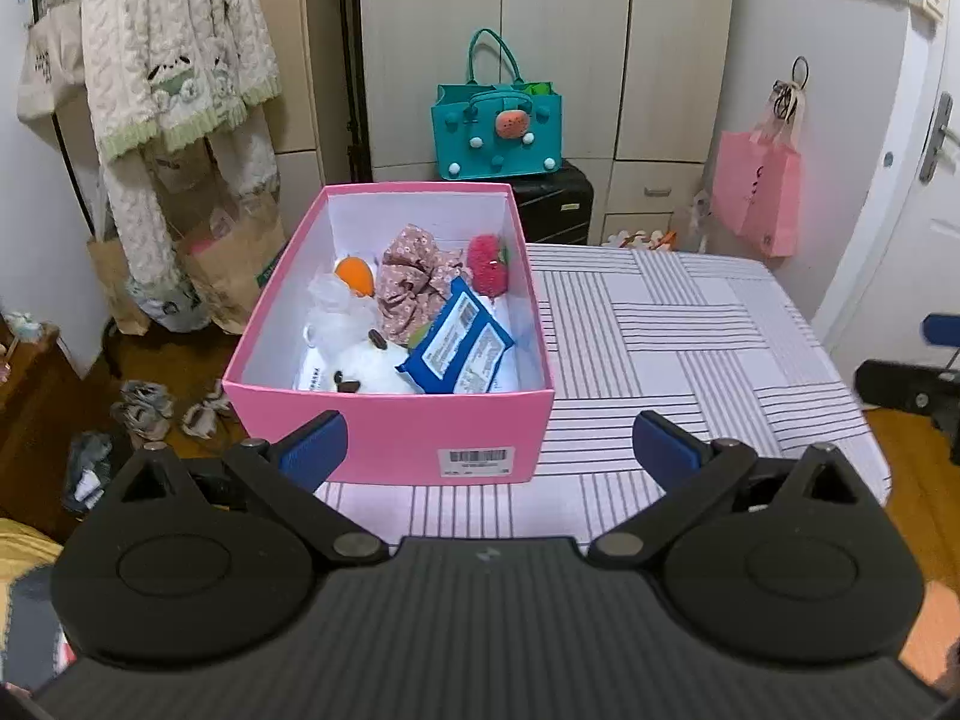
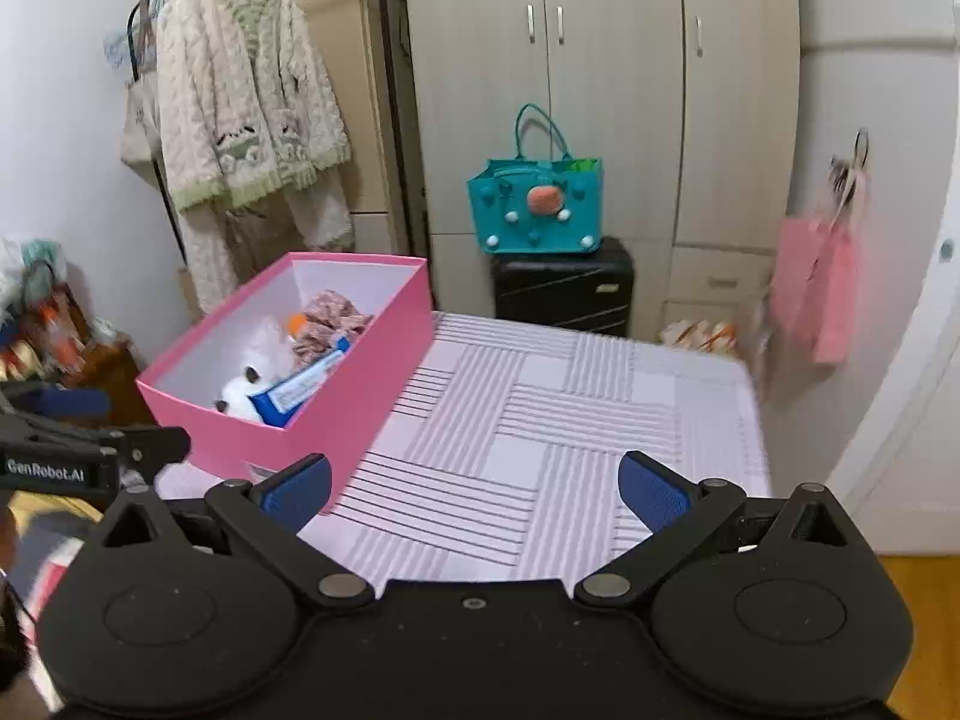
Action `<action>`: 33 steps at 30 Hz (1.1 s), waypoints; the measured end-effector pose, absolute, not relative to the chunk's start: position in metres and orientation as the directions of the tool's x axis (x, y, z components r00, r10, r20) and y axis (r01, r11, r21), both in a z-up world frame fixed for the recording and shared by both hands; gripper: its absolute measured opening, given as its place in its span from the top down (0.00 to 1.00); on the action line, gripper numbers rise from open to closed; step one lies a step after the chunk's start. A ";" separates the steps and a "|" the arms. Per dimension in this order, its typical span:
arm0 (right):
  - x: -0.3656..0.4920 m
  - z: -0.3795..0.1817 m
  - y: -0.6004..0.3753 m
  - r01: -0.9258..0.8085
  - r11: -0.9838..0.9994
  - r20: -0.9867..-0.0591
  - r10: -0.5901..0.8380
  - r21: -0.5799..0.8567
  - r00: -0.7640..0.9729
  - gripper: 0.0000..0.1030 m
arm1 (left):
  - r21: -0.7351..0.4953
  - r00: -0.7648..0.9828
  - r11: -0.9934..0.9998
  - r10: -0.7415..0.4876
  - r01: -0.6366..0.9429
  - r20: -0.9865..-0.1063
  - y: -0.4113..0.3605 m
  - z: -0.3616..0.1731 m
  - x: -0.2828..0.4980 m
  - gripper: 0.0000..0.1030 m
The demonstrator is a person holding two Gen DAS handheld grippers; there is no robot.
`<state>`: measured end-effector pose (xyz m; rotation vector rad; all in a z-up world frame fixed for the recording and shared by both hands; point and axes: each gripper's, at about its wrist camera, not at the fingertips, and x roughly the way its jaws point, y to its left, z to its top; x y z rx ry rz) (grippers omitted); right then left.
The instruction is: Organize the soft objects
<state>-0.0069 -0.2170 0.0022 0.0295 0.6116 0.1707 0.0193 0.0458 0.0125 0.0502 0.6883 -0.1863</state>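
A pink box [image 1: 390, 432] stands on the left part of the striped table [image 1: 690, 360]. Inside lie a floral scrunchie [image 1: 414, 288], a red plush strawberry [image 1: 487, 261], an orange-and-white soft toy [image 1: 348, 282], a white plush [image 1: 366, 369] and a blue tissue pack [image 1: 459, 345]. My left gripper [image 1: 491, 450] hangs open just in front of the box's near wall, nothing between its blue pads. In the right wrist view the pink box [image 2: 336, 396] sits to the left, and my right gripper [image 2: 474, 489] is open over bare tablecloth. The left gripper's tool [image 2: 72, 456] shows at that view's left edge.
Behind the table a teal bag [image 1: 498, 132] rests on a black suitcase [image 1: 561, 204] before a wardrobe [image 1: 540, 30]. A pink bag [image 1: 759, 192] hangs at right, a knit cardigan [image 1: 174, 48] at left. Paper bags [image 1: 228, 264] and shoes [image 1: 144, 408] clutter the floor.
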 end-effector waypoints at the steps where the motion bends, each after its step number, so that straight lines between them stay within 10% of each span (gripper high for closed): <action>1: -0.008 0.003 -0.215 -0.142 0.988 -0.569 0.148 0.055 0.809 0.00 | -0.011 0.758 0.983 -0.150 0.185 -0.634 0.045 0.013 0.019 0.00; 33: -0.057 -0.002 -0.216 0.007 1.000 -0.467 -0.021 -0.030 0.884 0.00 | 0.030 0.853 0.982 -0.145 0.185 -0.501 0.032 0.003 -0.011 0.00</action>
